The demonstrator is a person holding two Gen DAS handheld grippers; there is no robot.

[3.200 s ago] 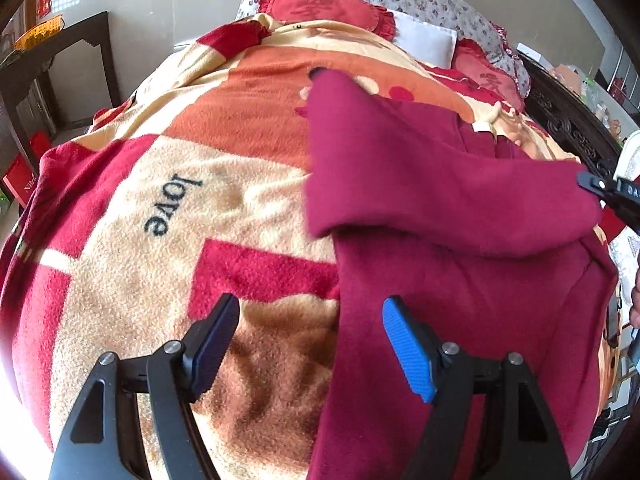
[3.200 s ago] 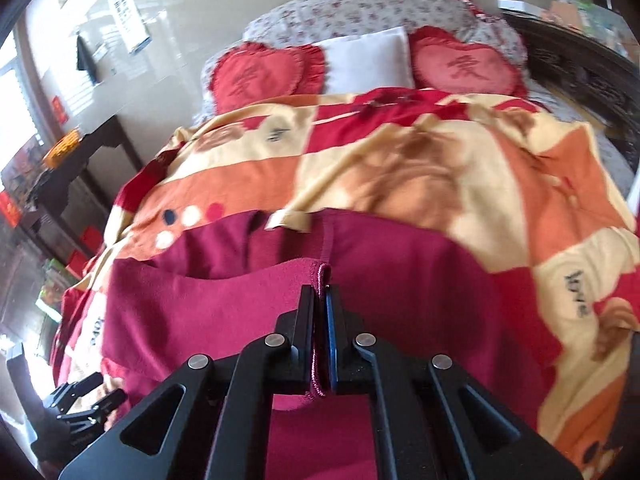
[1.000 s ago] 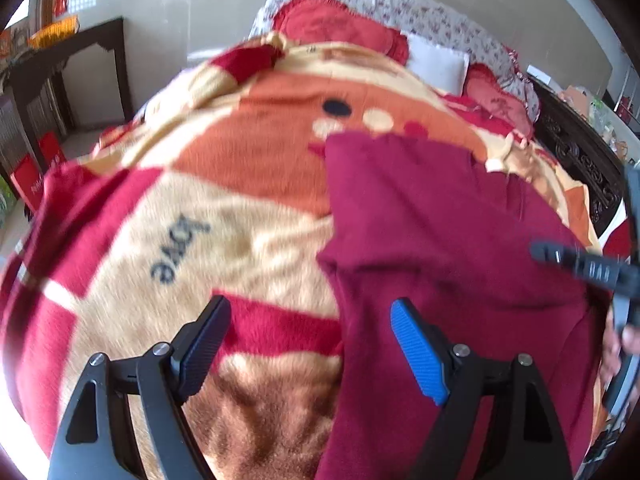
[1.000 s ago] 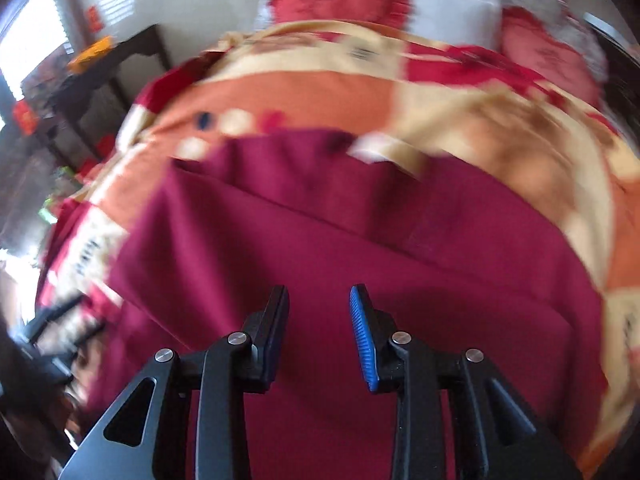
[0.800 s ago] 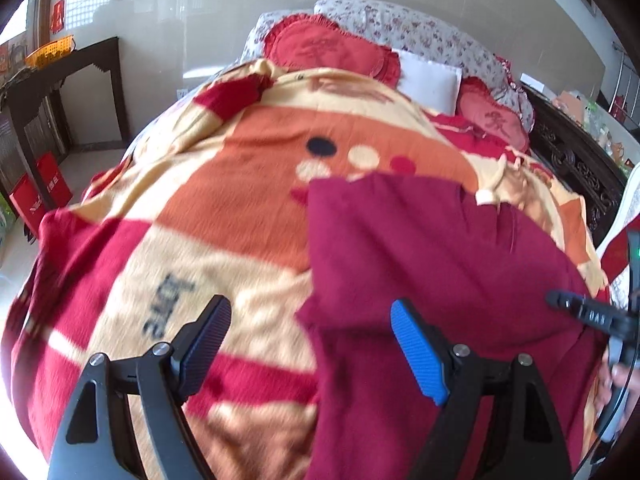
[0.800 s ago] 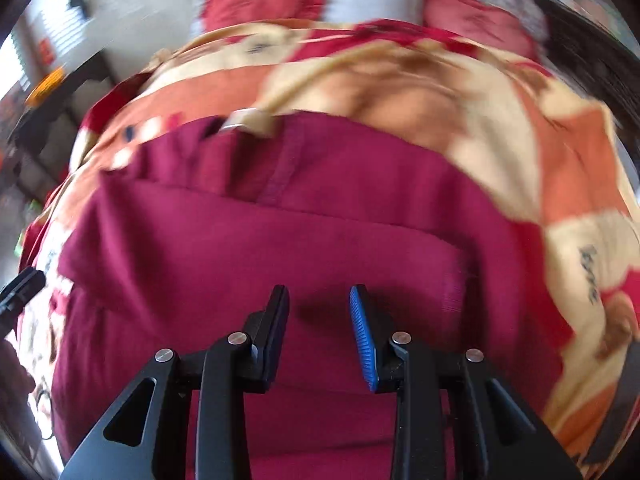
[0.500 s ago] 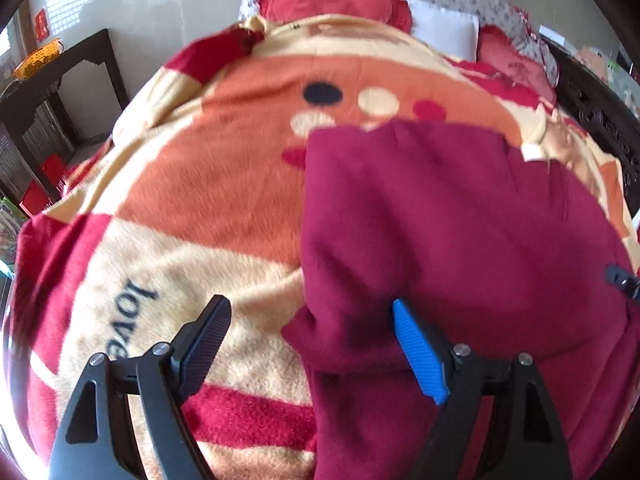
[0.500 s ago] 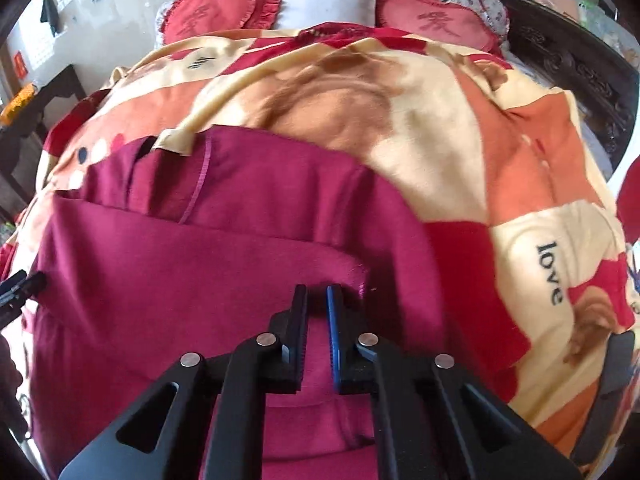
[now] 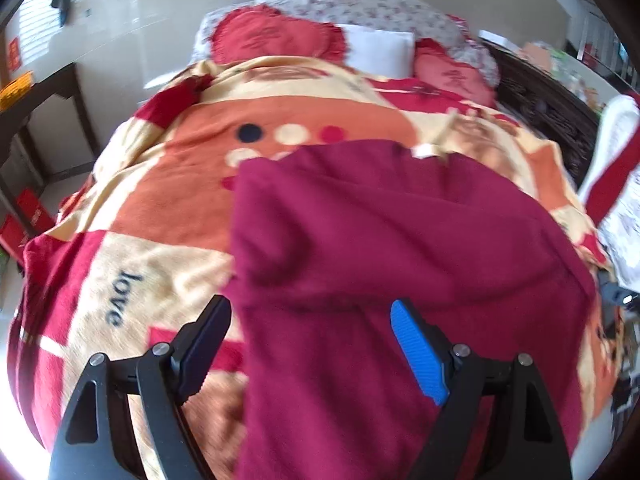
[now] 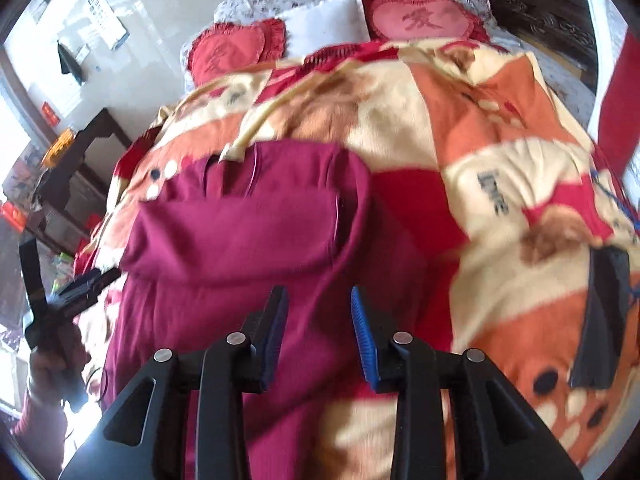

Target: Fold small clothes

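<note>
A maroon garment lies spread on the orange, cream and red blanket. One sleeve is folded across its upper body. My left gripper hangs open and wide above the garment's left edge, its pads touching nothing. In the right wrist view my right gripper hovers over the garment's right half. Its jaws are opening, a narrow gap shows between the pads, and no cloth is pinched in them. The left gripper also shows at the left edge of that view, held by a hand.
Red heart cushions and a white pillow lie at the head of the bed. A dark wooden table stands to the left and a dark carved bed frame to the right. A black object lies on the blanket's right side.
Half a second ago the right gripper was shut at the folded sleeve's edge. It now stands slightly open and has drawn back toward me. The left gripper shifted right, staying open.
</note>
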